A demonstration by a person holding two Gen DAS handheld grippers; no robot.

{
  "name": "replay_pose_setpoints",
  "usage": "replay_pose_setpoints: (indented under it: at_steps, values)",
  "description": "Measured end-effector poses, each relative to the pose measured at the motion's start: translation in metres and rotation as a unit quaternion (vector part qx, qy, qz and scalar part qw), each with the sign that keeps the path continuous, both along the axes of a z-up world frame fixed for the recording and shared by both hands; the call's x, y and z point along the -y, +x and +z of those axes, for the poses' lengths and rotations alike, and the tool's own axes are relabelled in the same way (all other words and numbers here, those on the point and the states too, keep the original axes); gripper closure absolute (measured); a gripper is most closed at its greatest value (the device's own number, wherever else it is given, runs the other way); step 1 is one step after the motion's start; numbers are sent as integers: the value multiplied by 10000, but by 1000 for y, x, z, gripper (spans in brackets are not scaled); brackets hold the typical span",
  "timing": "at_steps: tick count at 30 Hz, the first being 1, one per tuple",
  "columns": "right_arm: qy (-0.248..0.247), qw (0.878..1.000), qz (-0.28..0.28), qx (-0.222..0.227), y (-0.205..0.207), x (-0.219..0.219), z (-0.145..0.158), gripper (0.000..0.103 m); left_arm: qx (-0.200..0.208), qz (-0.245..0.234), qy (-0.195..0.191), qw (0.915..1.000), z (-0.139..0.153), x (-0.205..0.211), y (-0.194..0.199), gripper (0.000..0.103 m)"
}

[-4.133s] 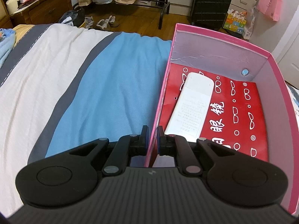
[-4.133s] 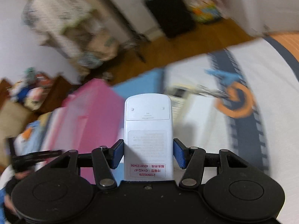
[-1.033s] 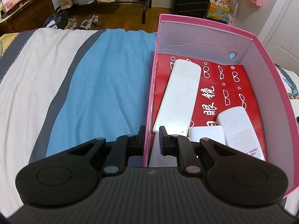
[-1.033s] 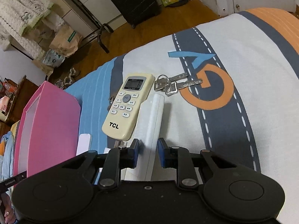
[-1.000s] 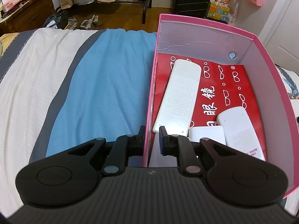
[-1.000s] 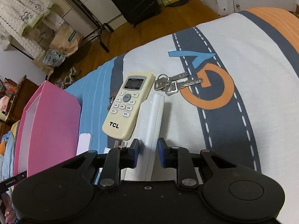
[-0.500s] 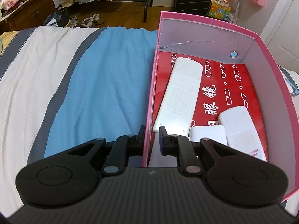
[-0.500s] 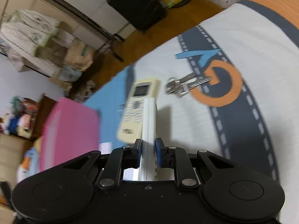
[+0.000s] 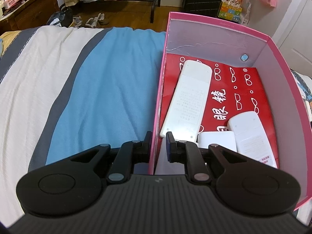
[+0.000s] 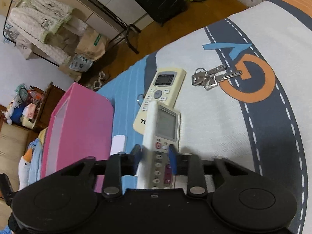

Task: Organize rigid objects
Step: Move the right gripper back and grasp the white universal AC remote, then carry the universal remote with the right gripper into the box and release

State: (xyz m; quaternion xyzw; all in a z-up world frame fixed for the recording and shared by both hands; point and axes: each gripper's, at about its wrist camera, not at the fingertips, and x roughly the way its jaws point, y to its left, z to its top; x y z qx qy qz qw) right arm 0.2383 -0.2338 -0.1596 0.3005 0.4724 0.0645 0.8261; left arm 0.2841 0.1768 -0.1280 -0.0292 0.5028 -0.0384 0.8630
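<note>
pink box (image 9: 158,89) | red lining, white glasses print (image 9: 243,89) | white remotes (image 9: 192,101)

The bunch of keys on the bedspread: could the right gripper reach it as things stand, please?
Probably not yet. The right gripper has a white remote between its fingers, its jaws just having opened wider. The keys lie uncovered beyond it, beside the cream remote, so the path looks clear once that remote is set down.
</note>
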Motion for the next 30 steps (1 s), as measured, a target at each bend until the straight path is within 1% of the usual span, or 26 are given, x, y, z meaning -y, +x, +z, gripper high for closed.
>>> replay_pose_setpoints:
  at_steps: [2,3,5,7,9,10,11,12,14,20,22,27,28,30]
  values:
    - [-226,9997,66,8,0,-6,3,64,19,5,-11,10000,1,-1,0,89]
    - [-369,9993,103,18,0,-8,5,61,29,6,-20,10000,1,-1,0,89]
    - [-553,9984,127,24,-2,-12,8,59,35,2,-24,10000,1,-1,-1,89]
    - [-438,9988,164,-129,-3,-12,7,57,27,5,-20,10000,0,-1,-1,89]
    - [-254,9990,186,-305,-1,-10,-1,55,27,7,-8,10000,0,0,0,89]
    - [-172,9991,168,-349,0,-10,-5,50,25,11,-12,10000,-1,0,0,89]
    - [-134,9990,152,-390,2,-9,-10,47,21,0,-12,10000,0,0,0,89]
    - [-94,9990,157,-418,4,-8,-14,45,22,-1,7,10000,0,0,0,89]
    - [-23,9990,93,-427,6,-8,-19,44,24,5,9,10000,0,1,0,89]
    - [-328,9991,215,-174,7,-20,-19,42,-17,27,13,10000,-3,2,2,89]
    - [-510,9982,285,-99,6,-26,-18,41,3,38,19,10000,-3,1,2,89]
    - [-1151,9927,335,139,-3,-42,-10,43,68,66,30,10000,-2,3,0,90]
    - [-1341,9900,389,223,-8,-47,-6,43,65,69,35,9999,-2,3,-1,90]
    - [-1519,9868,368,417,-20,-52,2,43,74,96,21,9999,-1,2,-1,91]
